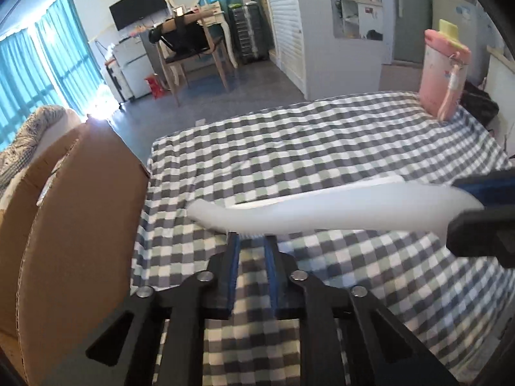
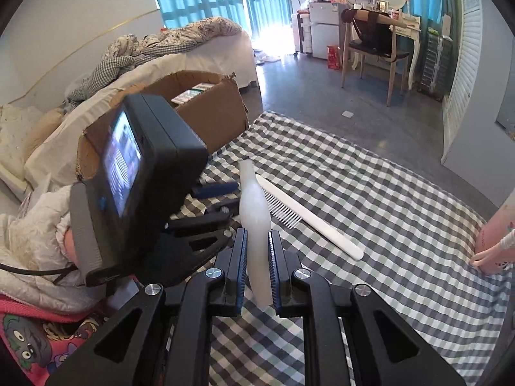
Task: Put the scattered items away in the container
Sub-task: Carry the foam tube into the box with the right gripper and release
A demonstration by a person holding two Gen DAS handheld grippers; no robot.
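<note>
Fingers of the right gripper (image 2: 257, 257) pinch a white bottle-shaped item (image 2: 254, 215) by its narrow lower part, blue pads pressed to both sides; item stands up between them, neck end pointing away from the fingers. Left gripper (image 1: 252, 241) drawn almost together, only a thin gap between the blue pads, nothing seen between them; the white item passes just beyond their tips, crossing sideways; whether tips touch it I cannot tell.

Just beyond the right fingers, slightly to the right: white comb (image 2: 309, 217) lying flat on the checked cloth (image 2: 370, 173) of the bench, teeth facing the fingers. To the left of the right fingers: camera body of the left gripper, close by.

Cardboard box (image 2: 206, 109) further out, to the left of both sets of fingers, at the bench edge, open at the top; some flat packs visible inside. Pink bottle (image 1: 445, 74) upright at the far right corner of the bench, well apart from the left fingers, strap hanging at its side.
</note>
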